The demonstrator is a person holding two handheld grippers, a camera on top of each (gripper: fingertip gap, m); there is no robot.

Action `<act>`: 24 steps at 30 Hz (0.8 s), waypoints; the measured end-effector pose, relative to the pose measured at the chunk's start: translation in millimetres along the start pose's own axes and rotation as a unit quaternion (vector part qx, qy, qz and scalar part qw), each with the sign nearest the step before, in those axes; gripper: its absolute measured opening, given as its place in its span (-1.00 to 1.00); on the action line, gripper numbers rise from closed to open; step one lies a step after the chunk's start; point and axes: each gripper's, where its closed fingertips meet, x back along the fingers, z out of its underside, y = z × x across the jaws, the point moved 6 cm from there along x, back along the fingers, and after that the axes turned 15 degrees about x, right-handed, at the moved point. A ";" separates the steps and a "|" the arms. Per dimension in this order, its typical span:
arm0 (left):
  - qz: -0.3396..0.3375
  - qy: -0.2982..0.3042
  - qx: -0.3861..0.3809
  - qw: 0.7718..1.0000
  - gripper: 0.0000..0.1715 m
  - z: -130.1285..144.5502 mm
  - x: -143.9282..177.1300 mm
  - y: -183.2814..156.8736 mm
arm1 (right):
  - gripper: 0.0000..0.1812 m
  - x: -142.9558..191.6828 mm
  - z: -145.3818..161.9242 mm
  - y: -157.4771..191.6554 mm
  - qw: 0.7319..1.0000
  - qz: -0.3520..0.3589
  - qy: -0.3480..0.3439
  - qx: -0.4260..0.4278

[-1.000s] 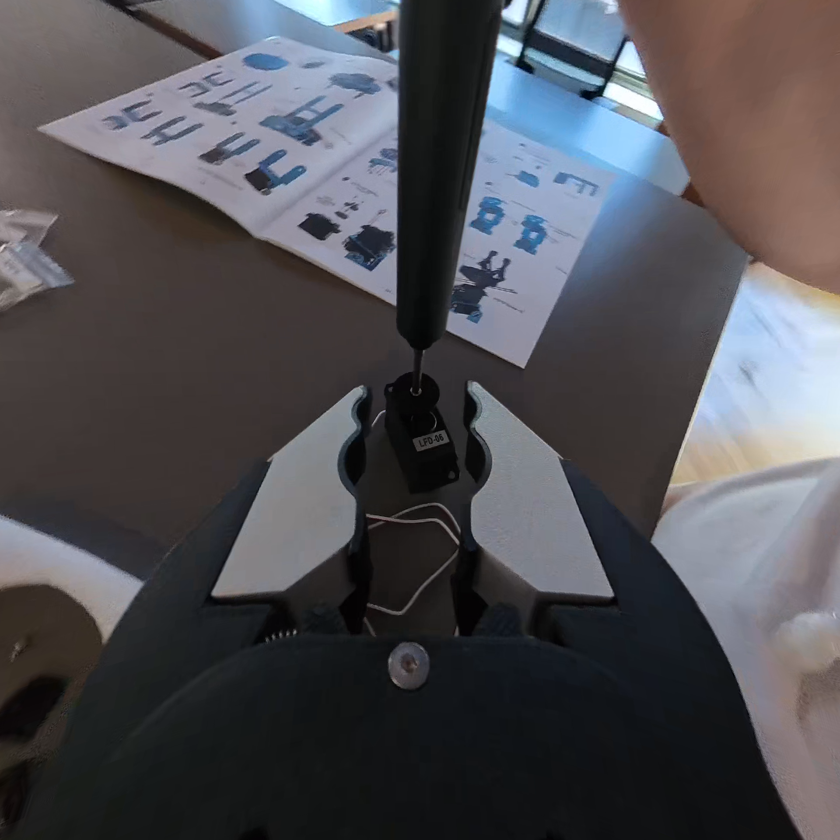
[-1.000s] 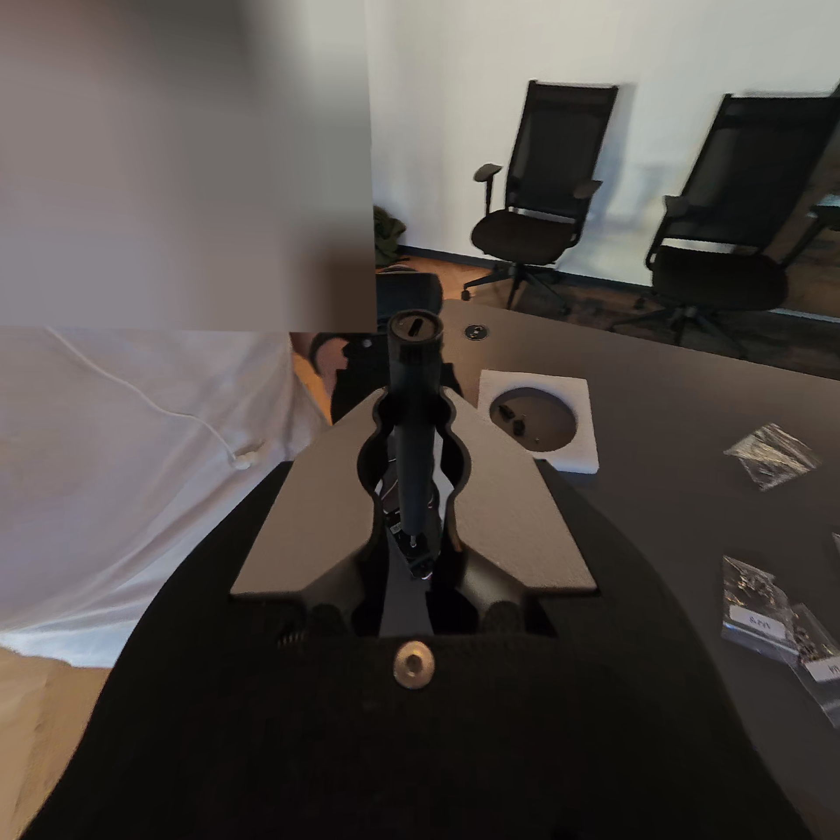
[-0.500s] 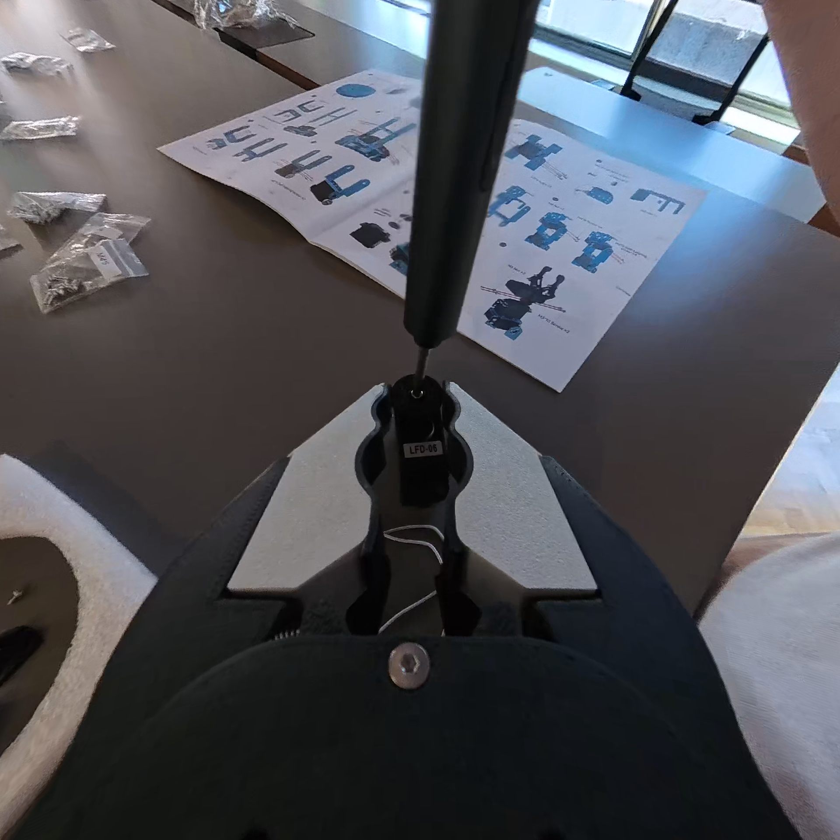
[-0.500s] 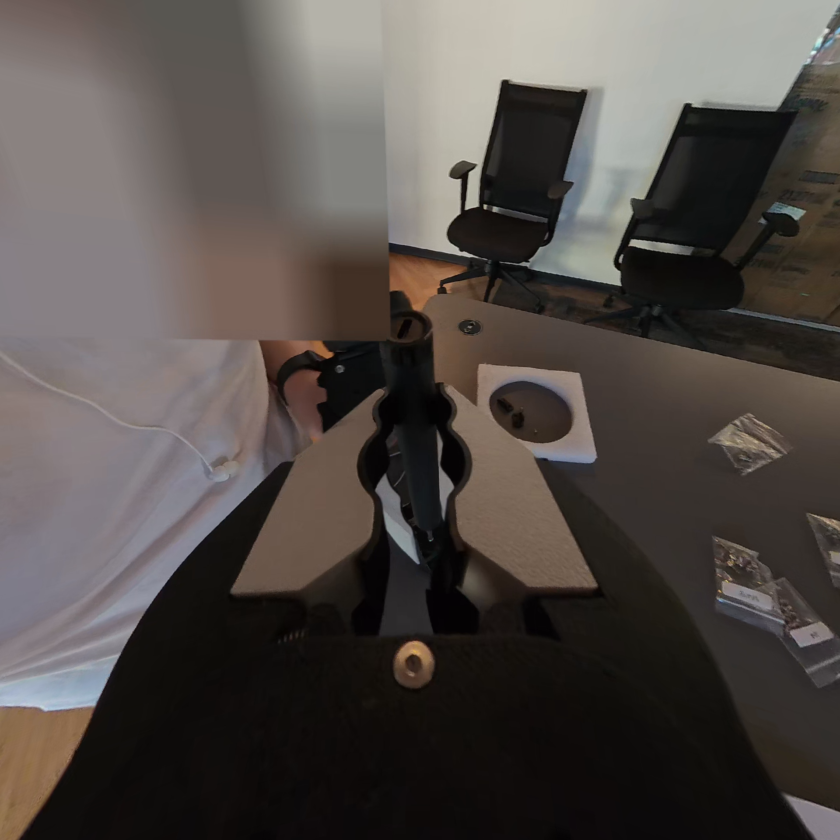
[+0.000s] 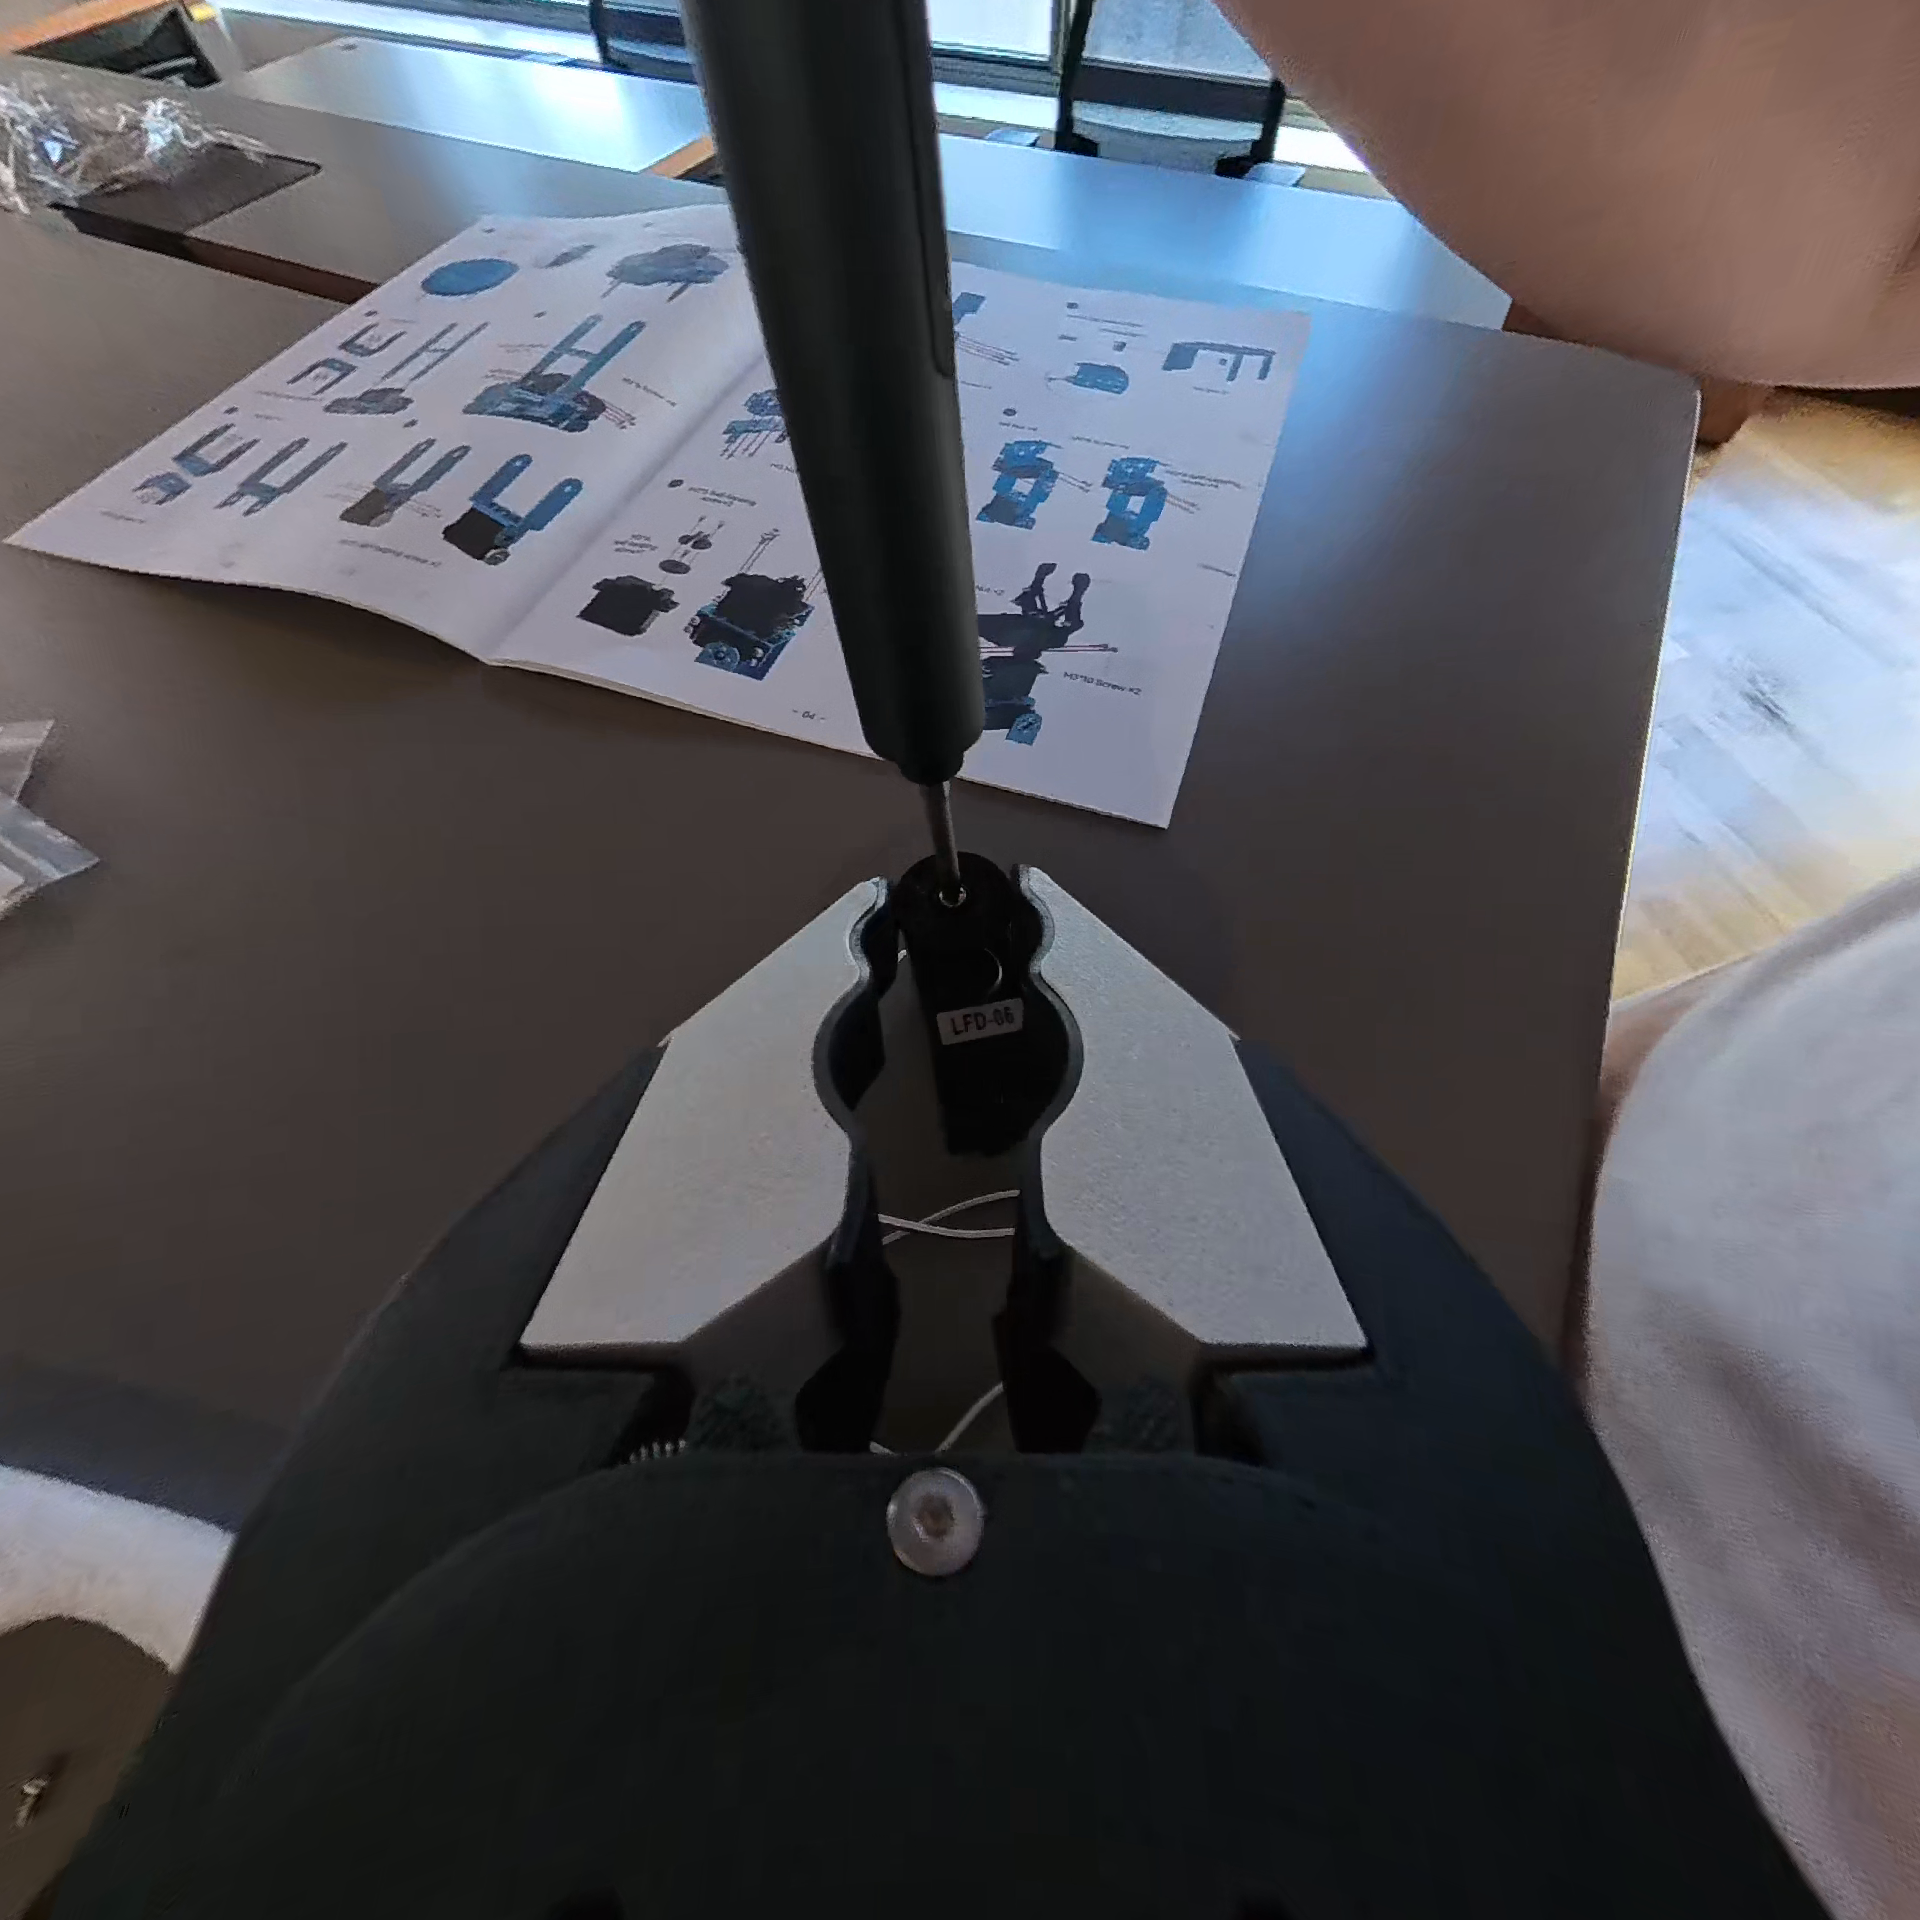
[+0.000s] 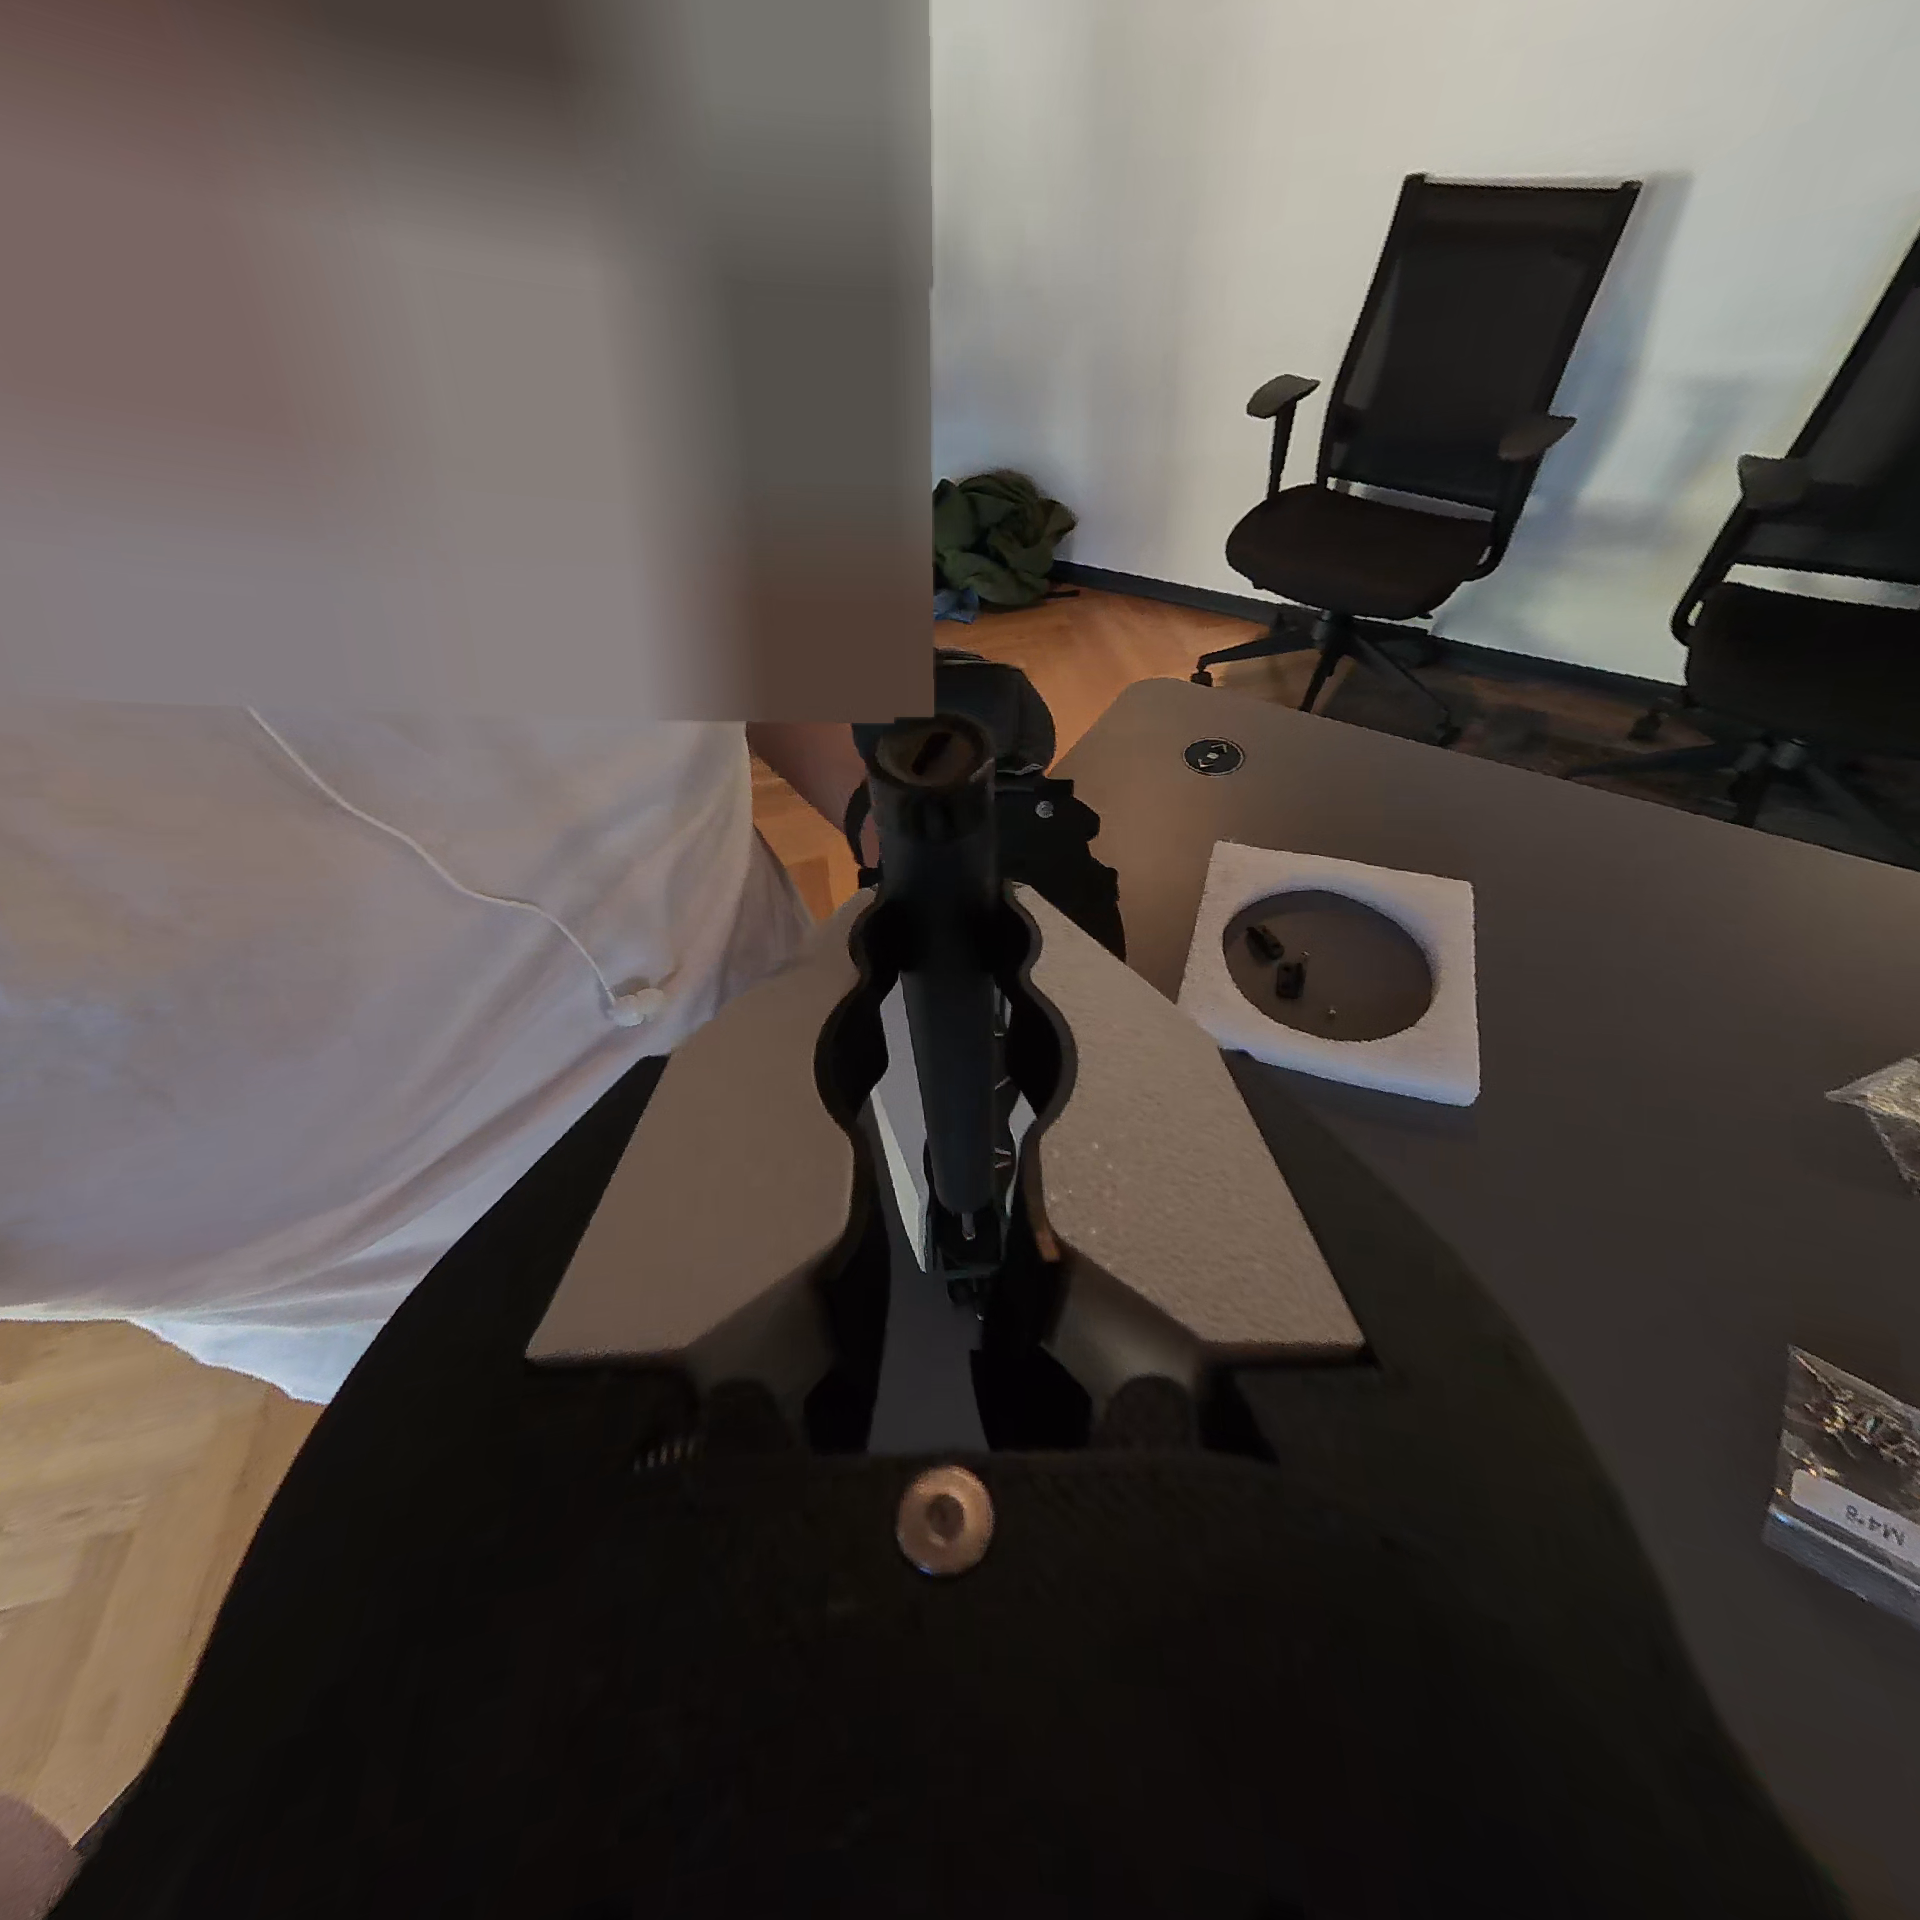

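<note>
There are two grippers, the left gripper [image 5: 951, 914] and the right gripper [image 6: 940, 935]. I count one dark screwdriver [image 5: 847, 395], one small black servo [image 5: 971, 1039] with one white label, one open instruction booklet [image 5: 582, 436], one white foam block [image 6: 1340, 982], two black office chairs [image 6: 1423, 457], two clear bags [image 6: 1860, 1475] of small parts in the right wrist view, and one dark table [image 5: 416, 935].

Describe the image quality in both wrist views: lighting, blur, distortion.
Left wrist view: daylight from the windows washes out the floor at right; the person's arm is smeared and soft; the screwdriver and black servo are sharp. Right wrist view: dimmer and grainier, wide-angle bend tilts the office chair, and the white foam block stays crisp.
</note>
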 end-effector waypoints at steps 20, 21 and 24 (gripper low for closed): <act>0.014 0.002 -0.027 1.000 -0.76 -1.3 -4.5 -1.8 | -0.82 -2.7 -3.0 2.6 0.989 -0.136 -0.010 0.051; 0.014 0.002 -0.027 1.000 -0.76 -1.3 -4.6 -1.9 | -0.82 -2.7 -2.9 1.5 0.988 -0.145 -0.010 0.052; 0.014 0.002 -0.029 0.999 -0.76 -1.4 -4.7 -2.0 | -0.82 -3.5 -2.6 -2.5 0.983 -0.174 -0.011 0.055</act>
